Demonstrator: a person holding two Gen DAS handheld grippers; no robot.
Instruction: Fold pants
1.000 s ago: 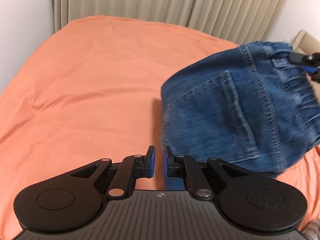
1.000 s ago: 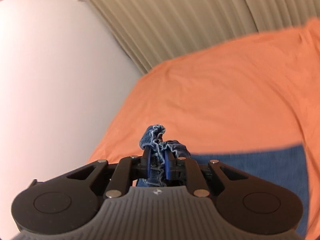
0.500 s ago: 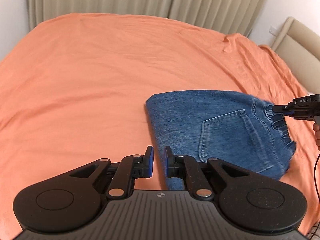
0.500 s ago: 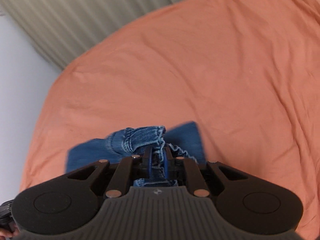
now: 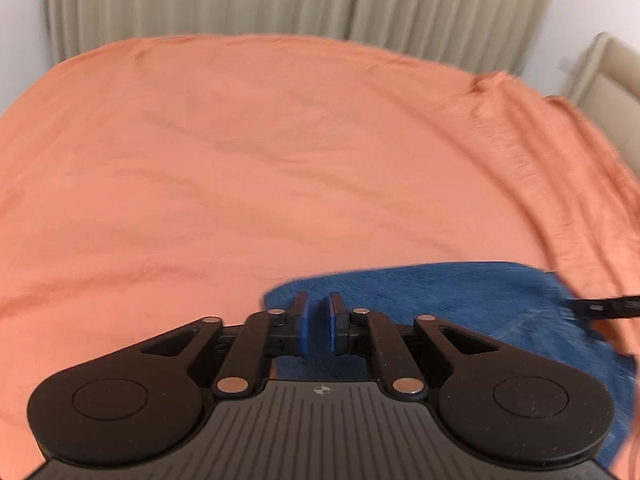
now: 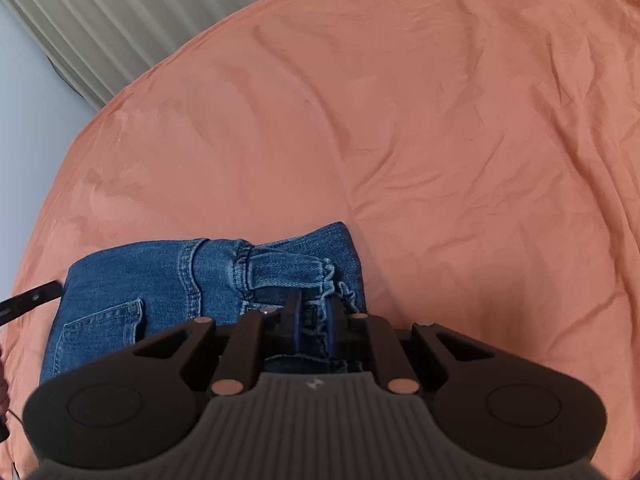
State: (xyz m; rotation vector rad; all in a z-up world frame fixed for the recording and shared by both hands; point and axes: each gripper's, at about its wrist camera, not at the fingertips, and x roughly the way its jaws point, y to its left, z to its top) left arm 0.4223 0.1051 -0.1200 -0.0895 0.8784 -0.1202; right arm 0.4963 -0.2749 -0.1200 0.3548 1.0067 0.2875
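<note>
**Folded jeans down on bed, final fold nearly placed**

Right gripper is seen low over the gathered waistband, jaws slightly apart with frayed denim between them (clamped or not: cannot tell). Left gripper hovers at the fold edge, jaws apart, empty. Jeans lie folded on the orange sheet. Denim judged heavy, soft, non-slippery; the thick waistband is the best hold.

Jeans ahead of right gripper: mid-blue denim, paler stitching, faded waistband. Bedsheet beyond: plain orange. Curtain farther off: beige, vertical pleats.
</note>
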